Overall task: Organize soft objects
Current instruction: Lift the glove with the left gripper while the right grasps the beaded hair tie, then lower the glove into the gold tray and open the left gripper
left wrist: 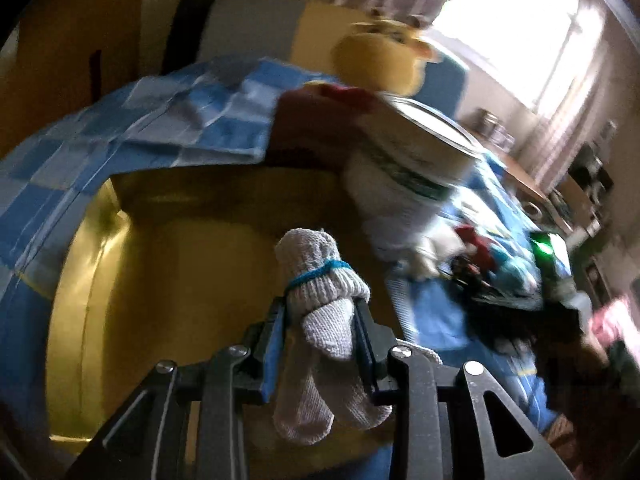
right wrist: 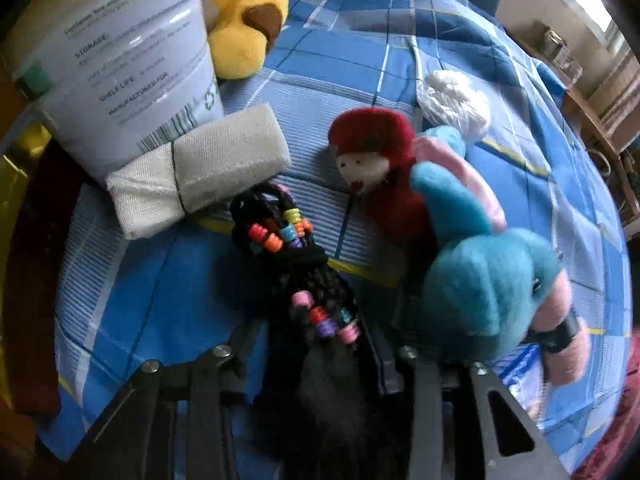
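Observation:
My left gripper (left wrist: pixel 320 308) is shut on a white knitted sock roll (left wrist: pixel 316 276) bound with a blue band. It holds the roll above a yellow-brown box (left wrist: pixel 180 260) beside the bed. My right gripper (right wrist: pixel 320 332) points down at the blue checked bedsheet (right wrist: pixel 360 60). Its fingers are closed on a black braided bundle with coloured beads (right wrist: pixel 288 248). Right of it lie a blue and pink plush toy (right wrist: pixel 480 280) and a red-hooded doll (right wrist: pixel 376 160). A white bandage roll (right wrist: pixel 200 168) lies to the upper left.
A large white tub (right wrist: pixel 128 60) stands on the bed behind the bandage roll, with a yellow plush toy (right wrist: pixel 244 32) next to it. A white knitted ball (right wrist: pixel 456 100) lies further back. Wooden furniture (right wrist: pixel 600 128) stands by the window on the right.

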### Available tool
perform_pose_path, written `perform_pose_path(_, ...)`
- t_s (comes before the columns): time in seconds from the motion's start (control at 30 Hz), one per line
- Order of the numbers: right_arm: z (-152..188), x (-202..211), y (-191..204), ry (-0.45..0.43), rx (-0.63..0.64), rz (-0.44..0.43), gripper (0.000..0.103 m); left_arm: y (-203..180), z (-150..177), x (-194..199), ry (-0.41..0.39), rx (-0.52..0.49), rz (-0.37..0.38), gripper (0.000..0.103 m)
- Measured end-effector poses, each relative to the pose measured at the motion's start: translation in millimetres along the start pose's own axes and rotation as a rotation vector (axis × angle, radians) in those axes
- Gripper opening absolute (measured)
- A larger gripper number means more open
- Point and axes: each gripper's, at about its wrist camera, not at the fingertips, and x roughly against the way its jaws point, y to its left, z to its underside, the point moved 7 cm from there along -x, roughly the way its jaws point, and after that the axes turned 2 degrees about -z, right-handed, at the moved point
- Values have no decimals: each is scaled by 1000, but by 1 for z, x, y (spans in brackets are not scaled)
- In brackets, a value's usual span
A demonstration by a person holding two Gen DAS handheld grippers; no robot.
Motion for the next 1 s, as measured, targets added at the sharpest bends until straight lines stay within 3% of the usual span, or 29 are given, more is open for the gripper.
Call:
perform_pose_path(0.23, 7, 1, -14, -19, -41, -70, 40, 29, -20, -23, 25, 86, -37, 33)
perform_pose_path(0.4, 9, -2, -18, -27, -27, -69, 40, 23, -34, -45, 46, 50, -47, 38)
perform_pose_path(0.5, 10, -3, -16, -31, -22, -68, 40, 16, -50, -58, 30, 39, -39, 54)
perform_pose_path(0.57, 12, -3, -15, -36, -13, -61, 40, 13, -60, -62, 2, 31, -58, 77)
perform_pose_path(0.63, 14, -3, -11, -39, -6, -55, 40, 13, -66, -61, -22, 30, -75, 86)
perform_pose_path(0.83, 15, -2, -5, -49, 10, -37, 39, 21, -52, -43, -52, -19, -197, 98)
perform_pose_path(1.0, 20, 8, 9, -29, 26, 2, 32, 31, -30, -16, -106, -41, -200, 103)
